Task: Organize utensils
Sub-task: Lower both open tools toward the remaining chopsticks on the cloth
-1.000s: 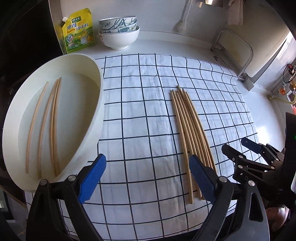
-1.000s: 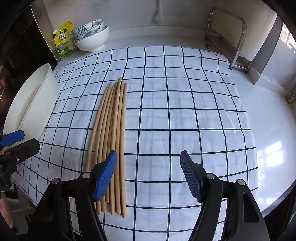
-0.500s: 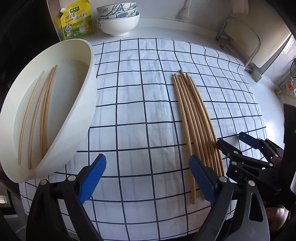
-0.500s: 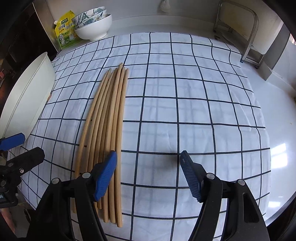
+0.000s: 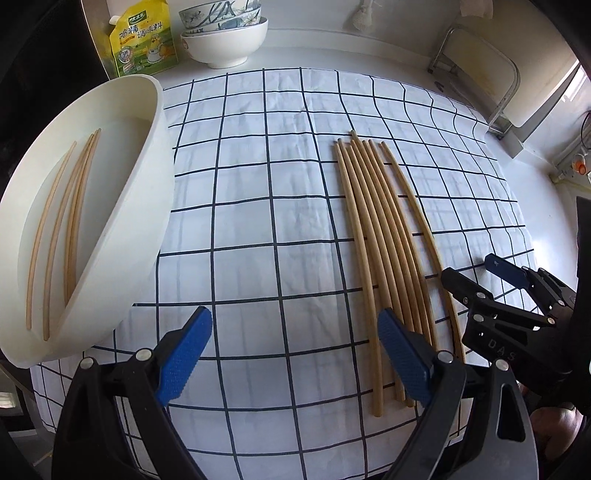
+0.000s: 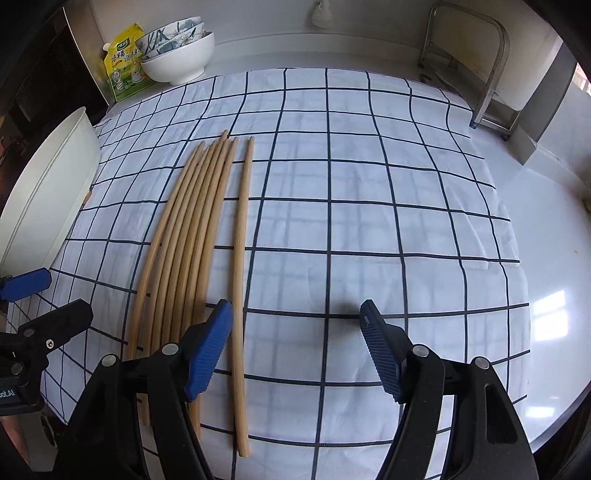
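Observation:
Several wooden chopsticks (image 5: 384, 236) lie side by side on the checked cloth (image 5: 258, 184); they also show in the right wrist view (image 6: 184, 236). One chopstick (image 6: 240, 258) lies slightly apart on the right of the bundle. A white oval tray (image 5: 147, 206) at the left holds three chopsticks (image 5: 70, 221). My left gripper (image 5: 295, 354) is open and empty over the cloth, left of the bundle's near ends. My right gripper (image 6: 295, 347) is open and empty, its left finger (image 6: 207, 350) beside the separated chopstick.
Stacked bowls (image 5: 225, 33) and a yellow-green seasoning pouch (image 5: 144, 40) stand at the back left. A metal rack (image 6: 480, 66) stands at the back right. The white counter (image 6: 546, 258) lies right of the cloth. The tray's edge shows in the right wrist view (image 6: 48, 188).
Both grippers have moved lower and closer to the chopsticks. The rightmost chopstick now lies apart from the bundle. Both grippers stay open.

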`<state>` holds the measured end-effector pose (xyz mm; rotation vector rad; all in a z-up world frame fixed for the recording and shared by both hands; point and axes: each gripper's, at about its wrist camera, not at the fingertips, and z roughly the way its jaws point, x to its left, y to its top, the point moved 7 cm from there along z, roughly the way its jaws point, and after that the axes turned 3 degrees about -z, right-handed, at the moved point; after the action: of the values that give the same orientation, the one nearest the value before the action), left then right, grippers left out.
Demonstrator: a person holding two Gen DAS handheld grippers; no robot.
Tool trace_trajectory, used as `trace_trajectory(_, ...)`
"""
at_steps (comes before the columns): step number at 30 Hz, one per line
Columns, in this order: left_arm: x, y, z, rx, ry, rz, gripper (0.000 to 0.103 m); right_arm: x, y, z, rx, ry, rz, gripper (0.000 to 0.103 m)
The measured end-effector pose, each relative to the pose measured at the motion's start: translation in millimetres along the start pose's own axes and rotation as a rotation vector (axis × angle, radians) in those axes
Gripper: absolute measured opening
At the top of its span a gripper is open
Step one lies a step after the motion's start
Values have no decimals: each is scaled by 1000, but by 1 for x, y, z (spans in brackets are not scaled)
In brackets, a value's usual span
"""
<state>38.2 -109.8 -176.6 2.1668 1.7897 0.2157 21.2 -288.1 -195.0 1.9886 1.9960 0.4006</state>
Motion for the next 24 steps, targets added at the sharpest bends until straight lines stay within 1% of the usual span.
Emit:
trace_trajectory(7,-12,3,19,14,-1,1,89,-21,-3,-3,-1,-9,30,68)
trace_trajectory(13,-16,6,33,20,25,2,89,-17,-5,-7,-12,2,12,68)
trace_trajectory(19,-16,9,38,8,51,3,89,-14,-6,-7,-14,8,12,68)
trace_trajectory(21,-14,10,39,8,68,2,87,-12,-4,-6,-14,8,8,68)
trace_trajectory(24,-10,9,39,5,84,-6,88,-10,2,-2,-15,10,0,68)
